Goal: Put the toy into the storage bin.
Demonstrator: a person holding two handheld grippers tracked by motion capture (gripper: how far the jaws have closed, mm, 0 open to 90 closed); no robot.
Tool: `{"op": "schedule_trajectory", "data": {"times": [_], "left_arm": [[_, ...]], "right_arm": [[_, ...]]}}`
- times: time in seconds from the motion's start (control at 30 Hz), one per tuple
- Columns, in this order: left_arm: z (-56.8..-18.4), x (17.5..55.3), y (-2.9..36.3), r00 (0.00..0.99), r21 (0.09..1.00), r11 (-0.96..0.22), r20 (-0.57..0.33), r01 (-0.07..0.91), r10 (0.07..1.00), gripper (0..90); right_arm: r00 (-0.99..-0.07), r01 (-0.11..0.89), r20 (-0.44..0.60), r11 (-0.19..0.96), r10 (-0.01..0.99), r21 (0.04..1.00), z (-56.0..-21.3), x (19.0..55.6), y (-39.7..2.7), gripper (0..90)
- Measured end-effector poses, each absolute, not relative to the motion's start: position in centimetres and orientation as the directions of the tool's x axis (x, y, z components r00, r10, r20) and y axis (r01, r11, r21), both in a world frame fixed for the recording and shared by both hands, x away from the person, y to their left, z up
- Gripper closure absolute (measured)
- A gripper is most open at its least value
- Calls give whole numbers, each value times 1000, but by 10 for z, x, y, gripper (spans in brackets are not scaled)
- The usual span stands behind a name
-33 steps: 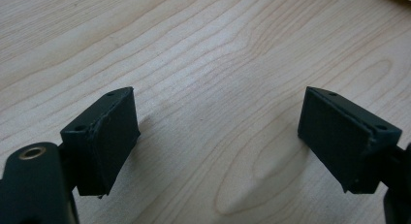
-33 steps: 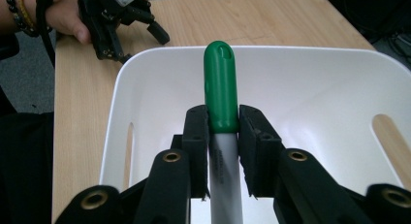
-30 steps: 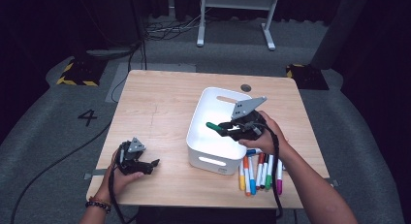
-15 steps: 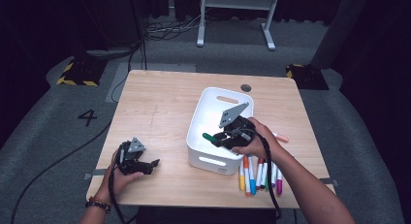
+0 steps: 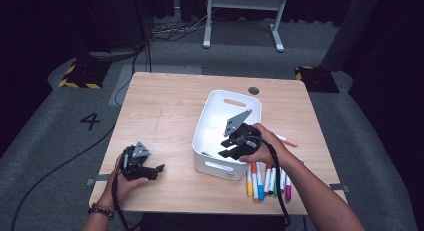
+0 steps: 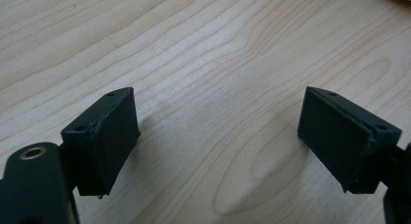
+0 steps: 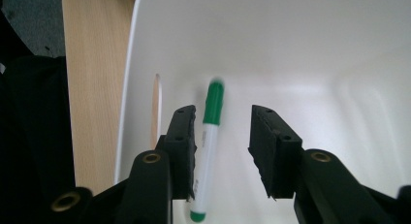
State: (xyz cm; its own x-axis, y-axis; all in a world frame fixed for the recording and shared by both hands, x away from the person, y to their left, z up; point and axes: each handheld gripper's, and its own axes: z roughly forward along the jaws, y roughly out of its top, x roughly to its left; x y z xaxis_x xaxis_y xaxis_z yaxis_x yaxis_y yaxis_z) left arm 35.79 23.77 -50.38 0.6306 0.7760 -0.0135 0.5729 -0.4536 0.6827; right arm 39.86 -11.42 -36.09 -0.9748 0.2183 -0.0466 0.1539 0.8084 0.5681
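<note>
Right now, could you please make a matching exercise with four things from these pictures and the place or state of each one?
Things:
1. green marker
2. left gripper
3. white bin
4. row of markers

Places or states:
A. lying on the table beside the bin
B. between the open jaws of the right gripper, inside the bin
C. resting on bare wood, jaws wide apart
D. standing on the table, with a handle slot in its far wall

Pairs: 1-B, 2-C, 3-D, 4-A
</note>
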Motion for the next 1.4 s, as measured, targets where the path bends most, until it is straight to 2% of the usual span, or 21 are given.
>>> {"op": "schedule_trajectory", "data": {"times": [0.23, 0.5, 0.67, 0.97, 1.27, 1.4], "left_arm": [[-504, 358, 238, 631, 682, -455, -12, 572, 775, 148], [-504, 358, 238, 629, 684, -450, -17, 575, 777, 147], [-503, 358, 238, 633, 681, -458, -11, 571, 774, 147], [-503, 358, 238, 631, 682, -456, -10, 572, 776, 147], [-503, 358, 238, 631, 682, -457, -9, 572, 776, 147], [-503, 358, 238, 631, 682, -457, -9, 571, 775, 147]], "right_arm": [[-960, 140, -82, 713, 268, 687, -344, 403, -157, 578], [-912, 185, -99, 614, 399, 768, -336, 405, -224, 570], [-854, 195, -152, 578, 497, 792, -340, 401, -264, 566], [-777, 315, -191, 634, 599, 706, -388, 419, -318, 553], [-754, 440, -41, 551, 655, 709, -443, 449, -351, 496], [-737, 486, -12, 543, 676, 685, -464, 460, -357, 469]]}}
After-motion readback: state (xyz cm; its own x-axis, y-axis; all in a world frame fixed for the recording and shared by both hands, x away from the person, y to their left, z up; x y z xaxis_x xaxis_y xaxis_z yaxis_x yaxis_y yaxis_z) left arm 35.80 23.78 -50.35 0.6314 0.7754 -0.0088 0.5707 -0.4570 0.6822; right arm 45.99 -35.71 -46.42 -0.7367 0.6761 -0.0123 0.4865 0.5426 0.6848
